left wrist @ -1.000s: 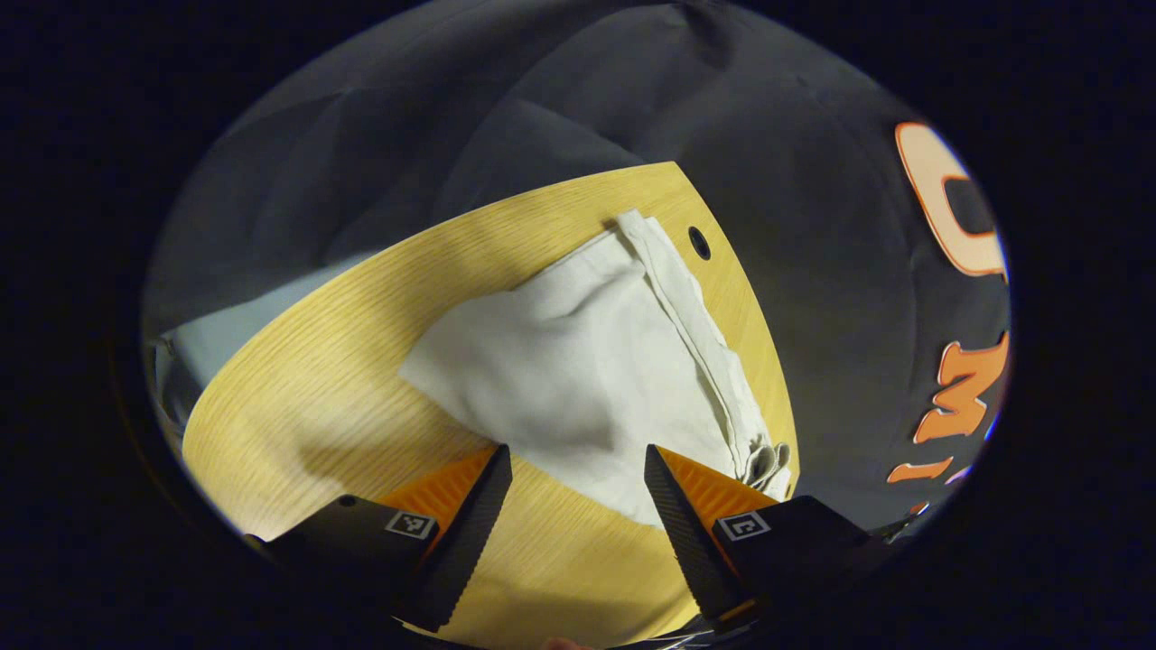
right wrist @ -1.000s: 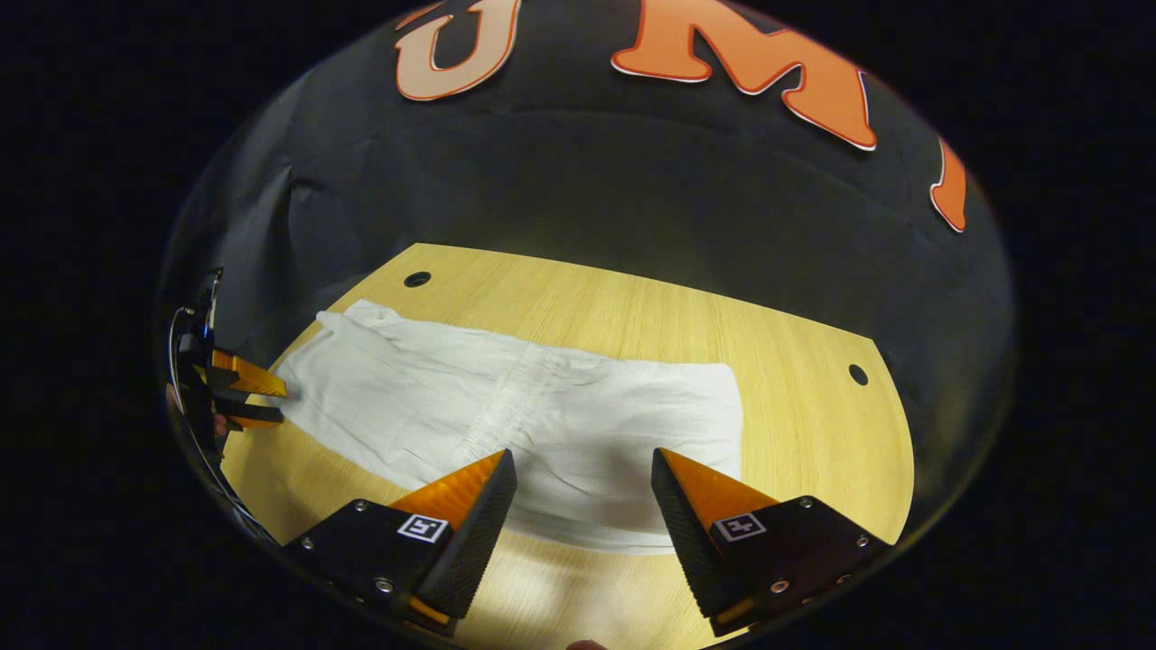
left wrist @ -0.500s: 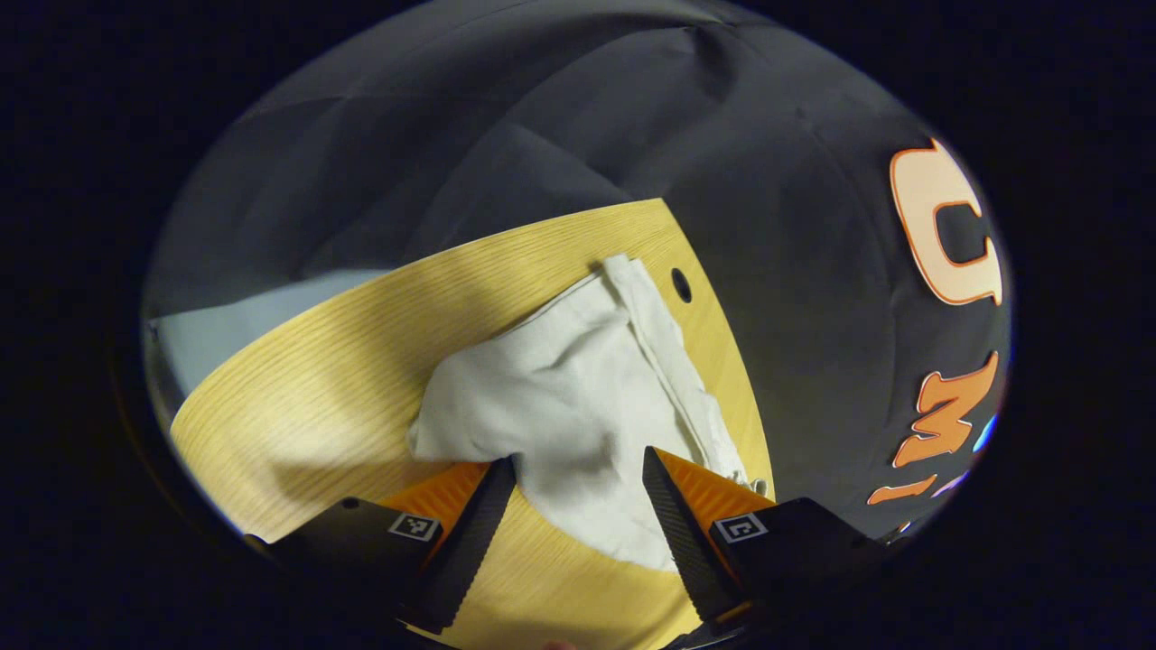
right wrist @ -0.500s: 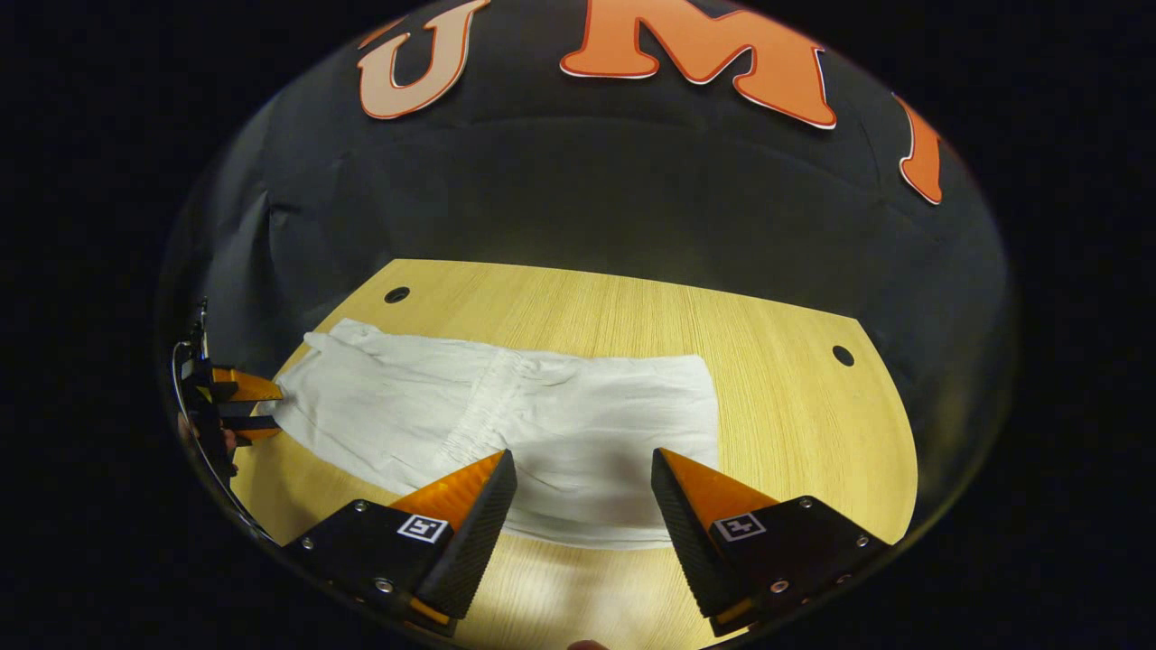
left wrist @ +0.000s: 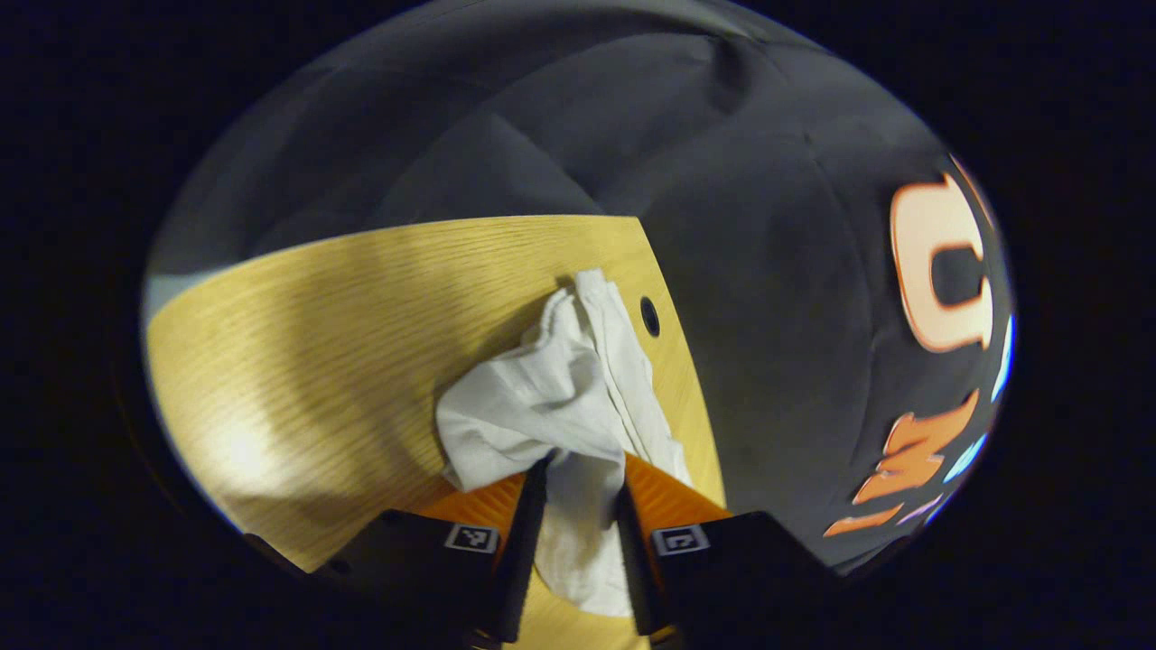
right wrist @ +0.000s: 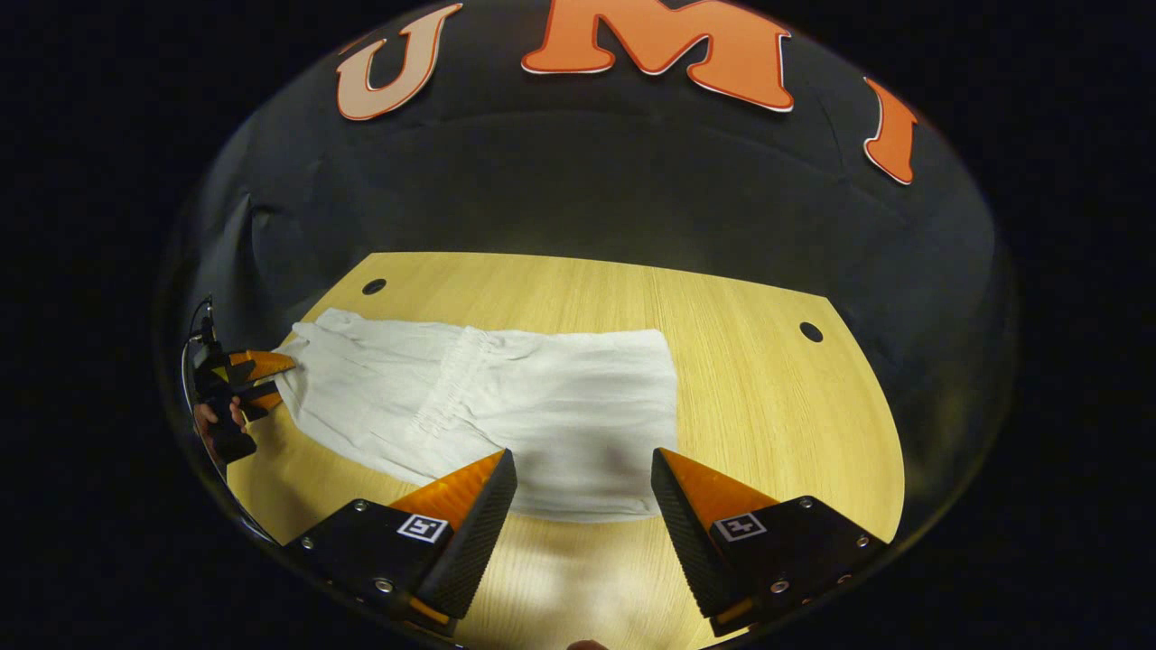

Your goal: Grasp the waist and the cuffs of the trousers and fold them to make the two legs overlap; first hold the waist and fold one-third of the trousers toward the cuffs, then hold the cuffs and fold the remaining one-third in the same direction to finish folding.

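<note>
White trousers [right wrist: 506, 411] lie flat across wooden table [right wrist: 759, 406], already doubled lengthwise w/ legs overlapping; a gathered band runs diagonally across the middle of the cloth. In right gripper view the fabric spans from table's left end to about mid-table, right edge straight, near edge just ahead of right gripper [right wrist: 582, 487].

Left gripper [left wrist: 578, 492]: jaws narrow, pinched on the trousers' end, cloth bunched up btwn the two fingers and hanging a bit below them. Fabric puckers and lifts into folds right above the pinch, then trails away toward table's far corner. In right gripper view same gripper [right wrist: 271, 379] sits at the cloth's left end, a hand [right wrist: 212, 424] behind it.

Right gripper: jaws wide, nothing btwn them, hovering over the near edge of the trousers; whether tips touch cloth, can't tell.

Table: light wood grain, rounded corners, a small round hole [right wrist: 374, 286] near far-left corner, just beyond the cloth, another hole [right wrist: 811, 331] near far-right corner, well apart from it. Bare wood on right third of table and along the far strip behind the trousers. Left end of cloth close to table edge. Black booth wall [right wrist: 587, 190] wraps around behind.
</note>
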`<state>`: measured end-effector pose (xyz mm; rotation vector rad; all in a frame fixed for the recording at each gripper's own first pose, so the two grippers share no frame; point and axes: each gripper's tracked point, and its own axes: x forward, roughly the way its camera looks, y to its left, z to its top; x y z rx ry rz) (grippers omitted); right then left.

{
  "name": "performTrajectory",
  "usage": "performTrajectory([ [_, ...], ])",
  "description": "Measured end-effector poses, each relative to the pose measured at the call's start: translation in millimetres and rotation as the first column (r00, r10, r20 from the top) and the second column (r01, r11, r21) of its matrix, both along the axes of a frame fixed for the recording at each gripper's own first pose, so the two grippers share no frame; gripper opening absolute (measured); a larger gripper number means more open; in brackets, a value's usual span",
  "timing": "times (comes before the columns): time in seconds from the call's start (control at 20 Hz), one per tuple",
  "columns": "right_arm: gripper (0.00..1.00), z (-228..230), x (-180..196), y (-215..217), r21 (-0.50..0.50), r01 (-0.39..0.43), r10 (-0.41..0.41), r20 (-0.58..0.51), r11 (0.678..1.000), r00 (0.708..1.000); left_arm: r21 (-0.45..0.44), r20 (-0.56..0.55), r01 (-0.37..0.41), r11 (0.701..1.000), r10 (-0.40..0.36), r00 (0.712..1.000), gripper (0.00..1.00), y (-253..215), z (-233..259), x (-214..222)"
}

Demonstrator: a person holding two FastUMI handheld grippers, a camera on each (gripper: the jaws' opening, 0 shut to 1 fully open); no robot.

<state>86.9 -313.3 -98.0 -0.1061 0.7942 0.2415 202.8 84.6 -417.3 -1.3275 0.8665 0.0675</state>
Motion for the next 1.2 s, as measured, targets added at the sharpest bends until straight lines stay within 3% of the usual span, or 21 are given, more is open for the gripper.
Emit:
performTrajectory([
  [0.05, 0.91, 1, -1, -6, 0.003, 0.008, -0.008, -0.002, 1.0, 1.0, -0.024, -0.01, -0.03, 0.999, 0.03, 1.0, 0.4, -1, -4, 3],
  [0.1, 0.92, 1, -2, -11, 0.009, 0.018, -0.018, -0.003, 1.0, 1.0, -0.026, -0.016, -0.037, 0.999, 0.036, 0.999, 0.21, 2, -4, -2],
  [0.35, 0.92, 12, -5, -35, 0.046, 0.063, -0.064, 0.025, 0.997, 0.998, 0.031, 0.108, -0.008, 0.999, 0.004, 0.994, 0.06, -5, 36, 11],
  [0.75, 0.92, 29, -22, -84, 0.118, 0.081, -0.089, 0.073, 0.99, 0.993, 0.155, 0.226, -0.001, 0.988, -0.035, 0.974, 0.05, -21, 131, 7],
  [1.2, 0.91, 60, -40, -156, 0.195, 0.134, -0.163, 0.142, 0.972, 0.976, 0.224, 0.397, 0.058, 0.973, -0.146, 0.906, 0.07, -97, 267, 19],
])
